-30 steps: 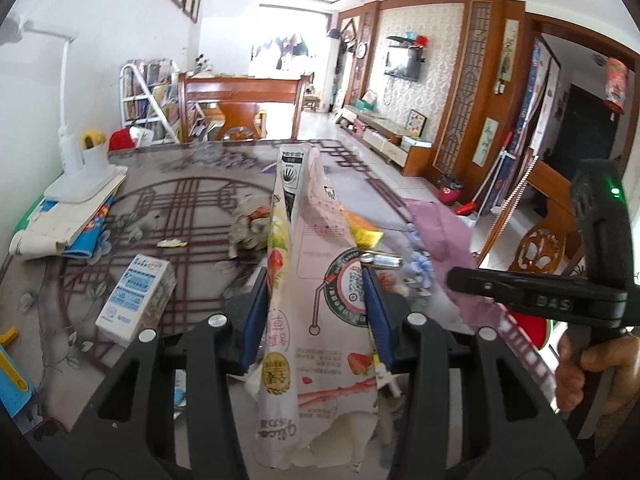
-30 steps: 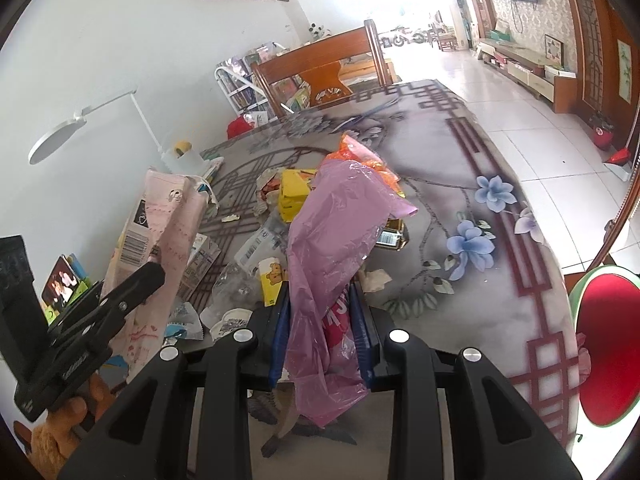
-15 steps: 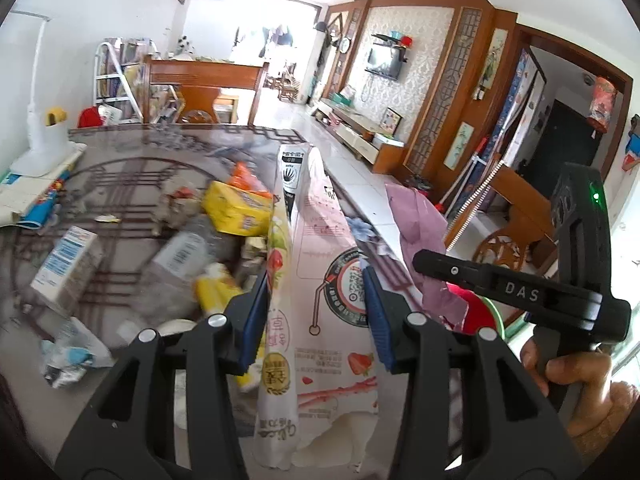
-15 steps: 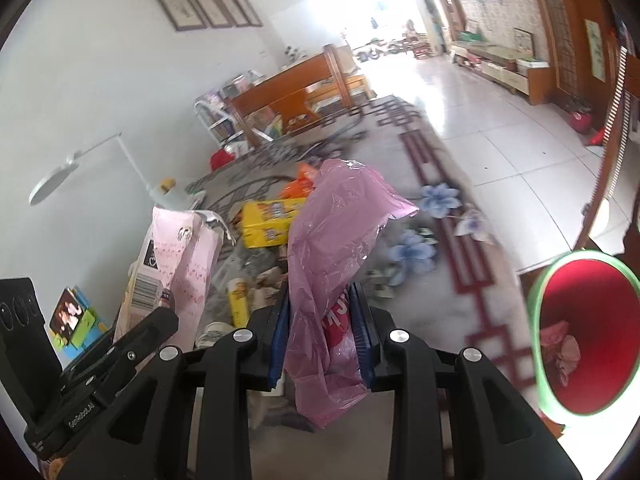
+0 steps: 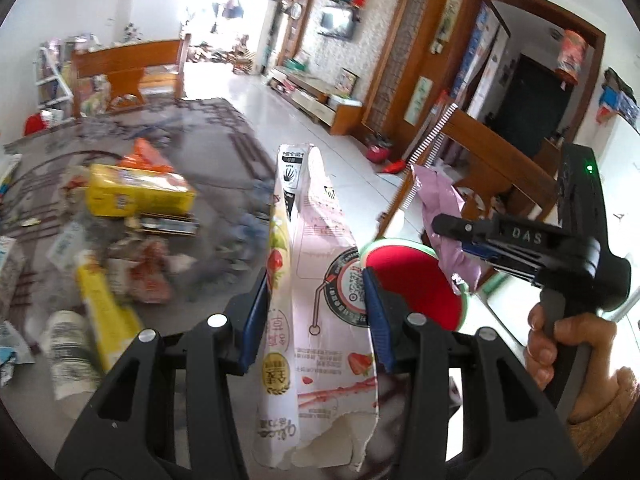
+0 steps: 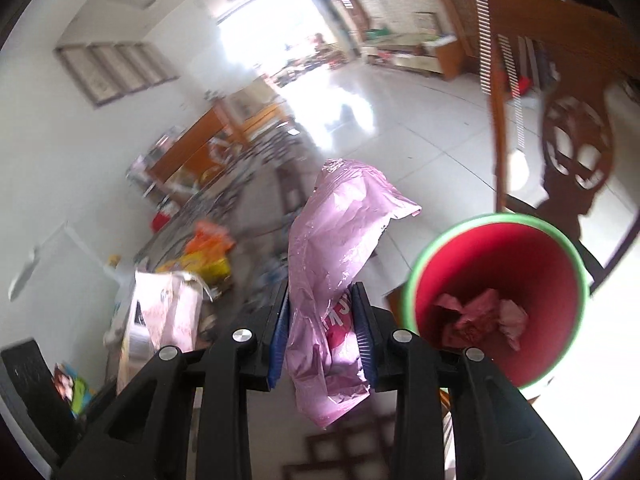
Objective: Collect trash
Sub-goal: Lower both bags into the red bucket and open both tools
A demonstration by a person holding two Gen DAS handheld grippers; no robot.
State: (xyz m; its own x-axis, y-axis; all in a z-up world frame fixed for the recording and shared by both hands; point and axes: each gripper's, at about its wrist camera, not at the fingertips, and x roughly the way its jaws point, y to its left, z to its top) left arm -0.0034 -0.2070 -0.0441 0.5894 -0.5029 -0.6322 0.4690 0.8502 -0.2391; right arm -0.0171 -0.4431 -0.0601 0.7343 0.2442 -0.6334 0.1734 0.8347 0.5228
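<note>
Step in hand reads as carry-to-bin: both claws loaded, neither over the opening yet. Right gripper [image 6: 323, 330] pinches the pink plastic bag [image 6: 332, 256] between its blue pads; its jaws have just been opening a touch with the bag still between them, and the bag still looks held. Left gripper [image 5: 316, 312] clamps the torn pink carton [image 5: 320, 264] upright, jaws at a middling width set by the carton. Bin [image 6: 496, 304], red inside with a green rim, sits on the floor to the right of the bag, crumpled pink paper already at its bottom. To do it well: get the bag's low end inside the rim before letting go, since light film may drift; bring the carton in after, tall end down so it does not hang on the rim. Versus 1 second ago: both views have swung off the cluttered table [image 5: 224, 148] toward the floor, the bin went from a sliver at the frame edge to near full view, and the right view has rolled
</note>
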